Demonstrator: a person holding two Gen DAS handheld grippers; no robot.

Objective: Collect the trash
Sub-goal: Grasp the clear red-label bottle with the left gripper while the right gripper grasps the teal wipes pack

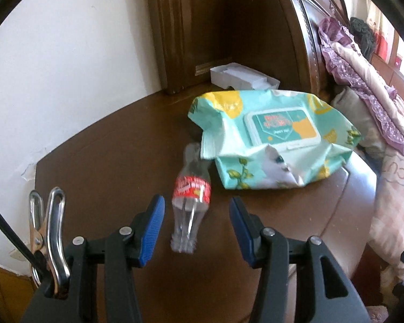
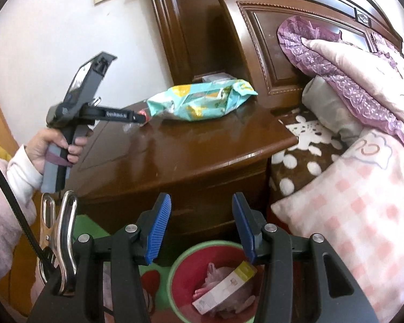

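Left gripper (image 1: 196,228) open over bottle (image 1: 191,196); right gripper (image 2: 202,226) open above bin (image 2: 180,263) holding carton (image 2: 223,288).

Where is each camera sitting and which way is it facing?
Left wrist: on the left hand-held gripper, looking down at the nightstand, its open fingers on either side of the plastic bottle.
Right wrist: on the right hand-held gripper, open above the trash bin; the person's left hand shows.
Shared: nightstand, wipes pack, headboard.

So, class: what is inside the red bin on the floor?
The red bin holds a flat carton lying on crumpled pinkish plastic. The right gripper frame covers the bin's sides, so anything there or underneath stays hidden.
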